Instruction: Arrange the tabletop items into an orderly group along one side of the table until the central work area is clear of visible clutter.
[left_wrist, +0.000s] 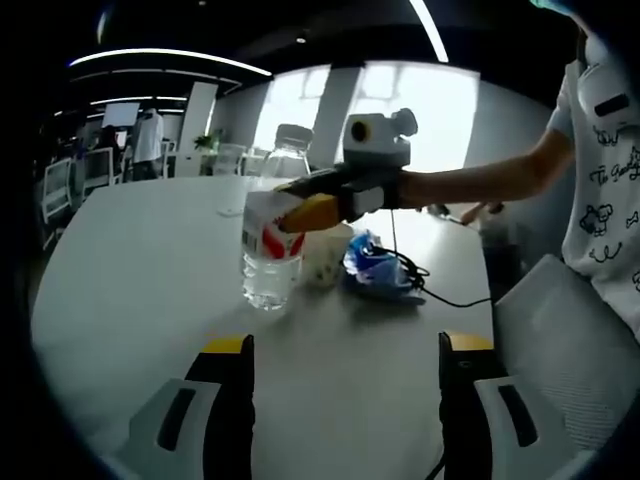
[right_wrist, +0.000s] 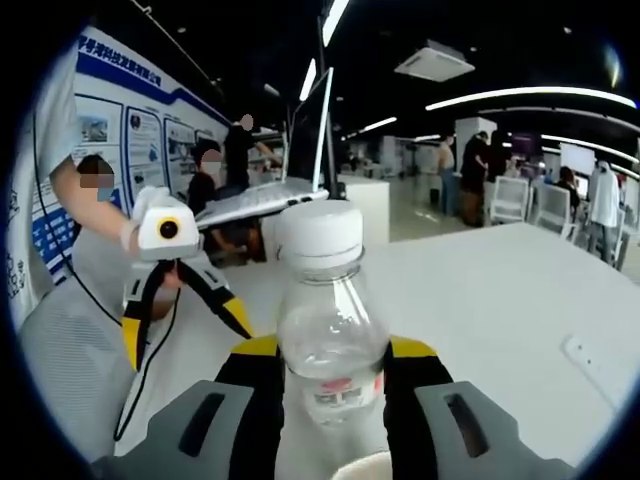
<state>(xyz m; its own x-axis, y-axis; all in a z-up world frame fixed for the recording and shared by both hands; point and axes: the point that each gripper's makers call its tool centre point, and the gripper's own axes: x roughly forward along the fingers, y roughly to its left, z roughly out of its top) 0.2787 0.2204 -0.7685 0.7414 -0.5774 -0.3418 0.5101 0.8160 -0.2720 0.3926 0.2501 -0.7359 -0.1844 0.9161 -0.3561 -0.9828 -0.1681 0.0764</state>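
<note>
Clear plastic water bottle (left_wrist: 273, 225) standing upright on the white surface (left_wrist: 150, 270), long axis vertical, white cap (right_wrist: 318, 234) uppermost; a red-and-white label wraps its middle and water fills the lower part. In the left gripper view the bottle stands toward the far middle of the surface, ahead of the left tongs (left_wrist: 345, 350) and well apart from them.

Right tongs (right_wrist: 325, 362): the two yellow-tipped black jaws sit on either side of the bottle's body below the shoulder, closed narrow against it, so the bottle is held between them. Seen from the left gripper view, the same right tongs (left_wrist: 300, 205) reach in from the right at label height, carried on a person's outstretched arm (left_wrist: 480, 178).

Left tongs: jaws spread wide, nothing between them, tips hovering over bare surface near its close edge. In the right gripper view the left tongs (right_wrist: 180, 305) appear at the left, jaws likewise parted and angled downward, a black cable (right_wrist: 140, 390) hanging below.

Just behind and to the right of the bottle lie a small white cup (left_wrist: 322, 258), contents not discernible, and a crumpled blue bag (left_wrist: 375, 262), touching or nearly touching each other; a black cord (left_wrist: 425, 285) trails from the bag toward the surface's right edge. A white chair back (left_wrist: 560, 330) stands at that edge. An open laptop (right_wrist: 290, 165) rests on the far part of the surface in the right gripper view
</note>
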